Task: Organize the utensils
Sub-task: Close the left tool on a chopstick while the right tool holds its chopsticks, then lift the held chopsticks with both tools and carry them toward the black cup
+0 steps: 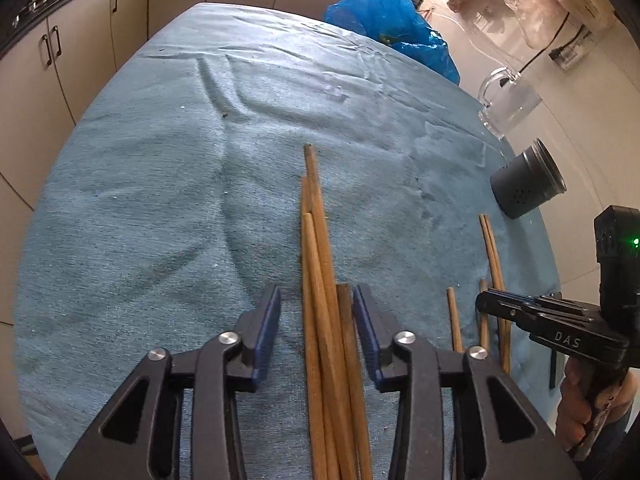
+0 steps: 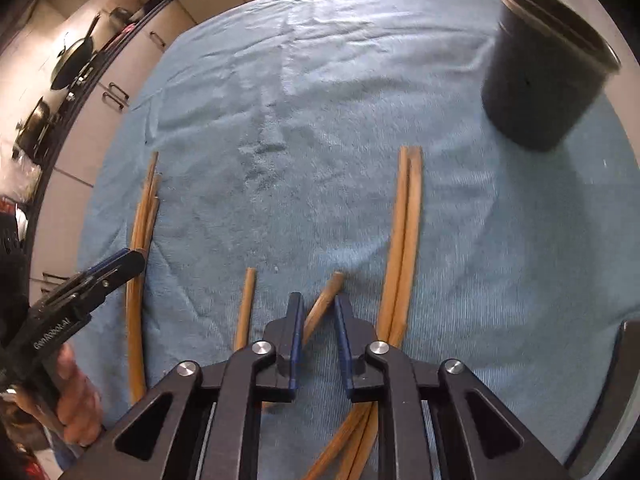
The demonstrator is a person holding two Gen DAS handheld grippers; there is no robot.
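Note:
Several wooden chopsticks lie on a blue towel (image 1: 160,200). One bundle (image 1: 316,260) lies between the open fingers of my left gripper (image 1: 316,300); it also shows at the left of the right wrist view (image 2: 140,240). My right gripper (image 2: 316,308) is open, low over the towel, with the tip of a single chopstick (image 2: 326,296) between its fingers. A pair of chopsticks (image 2: 406,232) lies just right of it, and one more chopstick (image 2: 245,304) lies left. A dark grey holder cup (image 2: 540,84) stands at the far right, also seen in the left wrist view (image 1: 528,182).
A clear glass mug (image 1: 508,100) stands beyond the cup near the towel's edge. A blue plastic bag (image 1: 392,36) sits at the far end of the table. Cabinets (image 1: 80,60) run along the left. The wall is close on the right.

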